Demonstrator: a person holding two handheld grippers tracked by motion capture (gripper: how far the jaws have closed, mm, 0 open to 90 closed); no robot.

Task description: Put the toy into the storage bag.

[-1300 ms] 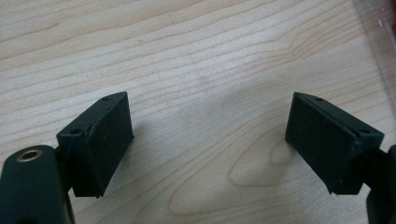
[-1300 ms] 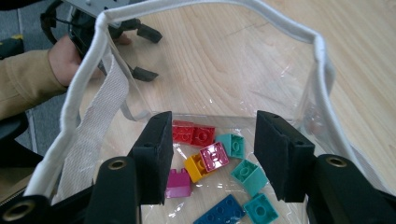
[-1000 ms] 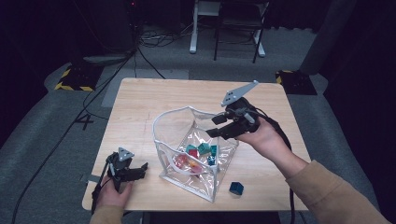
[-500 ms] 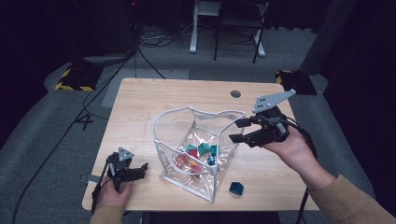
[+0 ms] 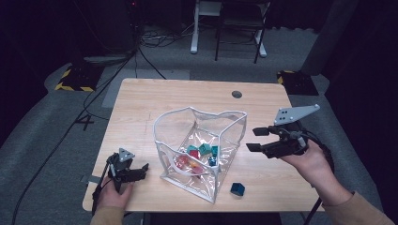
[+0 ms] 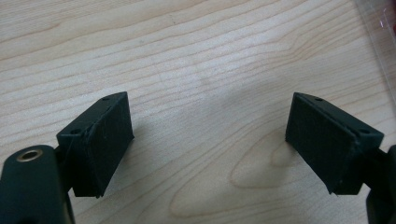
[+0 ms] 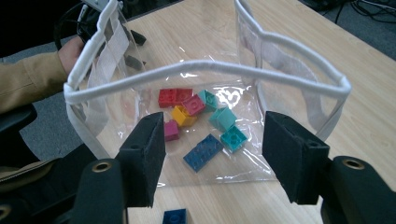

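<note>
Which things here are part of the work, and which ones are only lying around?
Part of the work:
- clear bag
- bricks in the bag
- blue brick on the table beside the bag
- right gripper, open, nothing between its jaws
- left gripper, open over bare wood

Lying around:
- cables on the floor
- chair behind the table
</note>
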